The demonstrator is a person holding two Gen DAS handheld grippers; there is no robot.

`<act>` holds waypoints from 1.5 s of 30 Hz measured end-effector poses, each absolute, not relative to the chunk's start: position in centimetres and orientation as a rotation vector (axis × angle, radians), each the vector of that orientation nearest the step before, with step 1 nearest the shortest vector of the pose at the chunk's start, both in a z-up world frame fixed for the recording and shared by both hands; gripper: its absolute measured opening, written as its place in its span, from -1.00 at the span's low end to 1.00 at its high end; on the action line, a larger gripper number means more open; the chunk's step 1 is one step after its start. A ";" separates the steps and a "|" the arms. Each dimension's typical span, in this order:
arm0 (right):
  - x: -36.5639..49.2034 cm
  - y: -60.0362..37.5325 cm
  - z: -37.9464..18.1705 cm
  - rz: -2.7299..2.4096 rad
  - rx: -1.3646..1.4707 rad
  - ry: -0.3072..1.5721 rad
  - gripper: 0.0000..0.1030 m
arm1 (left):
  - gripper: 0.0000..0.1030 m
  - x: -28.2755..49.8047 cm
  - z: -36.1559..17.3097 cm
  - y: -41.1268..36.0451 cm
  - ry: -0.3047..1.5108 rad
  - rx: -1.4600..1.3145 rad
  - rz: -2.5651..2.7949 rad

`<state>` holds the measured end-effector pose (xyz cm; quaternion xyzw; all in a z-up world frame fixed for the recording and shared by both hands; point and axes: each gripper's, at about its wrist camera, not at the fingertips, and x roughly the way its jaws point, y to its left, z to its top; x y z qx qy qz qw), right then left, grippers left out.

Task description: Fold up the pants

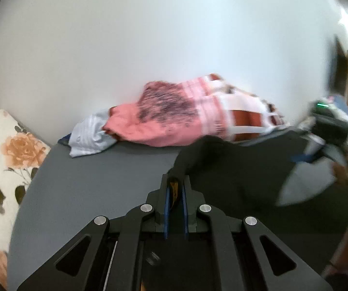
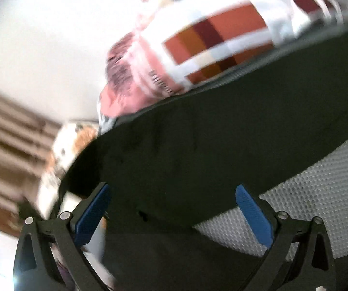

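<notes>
Grey bed (image 1: 96,181) against a white wall (image 1: 149,36), with black pants (image 1: 234,169) spread toward its right edge.

We saw a heap of laundry (image 1: 169,118) along the far edge by the wall and a floral pillow (image 1: 6,160) at the left edge. Our left gripper (image 1: 175,181) was clenched on a fold of the pants, lifting it off the bed. Our right gripper (image 2: 174,208) stood released, its blue pads (image 2: 254,215) wide apart over the dark cloth and not pressing it.
</notes>
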<state>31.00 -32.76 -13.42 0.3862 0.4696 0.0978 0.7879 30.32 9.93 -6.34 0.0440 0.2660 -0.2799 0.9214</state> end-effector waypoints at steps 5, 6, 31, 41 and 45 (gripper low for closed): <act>34.2 -34.8 -14.3 0.210 0.942 1.034 0.99 | -0.83 22.7 -6.4 9.7 0.537 0.079 -0.618; 34.6 -35.2 -14.8 0.189 0.963 1.049 0.99 | -0.83 21.8 -6.6 9.7 0.547 0.065 -0.619; 16.9 -32.7 -13.9 0.141 0.970 1.054 -0.87 | -0.82 16.6 -12.6 13.9 0.773 0.039 -0.461; 10.1 -31.8 -19.5 0.115 1.061 1.173 -0.88 | -0.78 15.8 -14.0 15.2 0.783 0.099 -0.392; 9.6 -31.3 -19.9 0.122 1.040 1.182 -0.88 | -0.65 15.8 -14.9 15.3 0.790 0.160 -0.354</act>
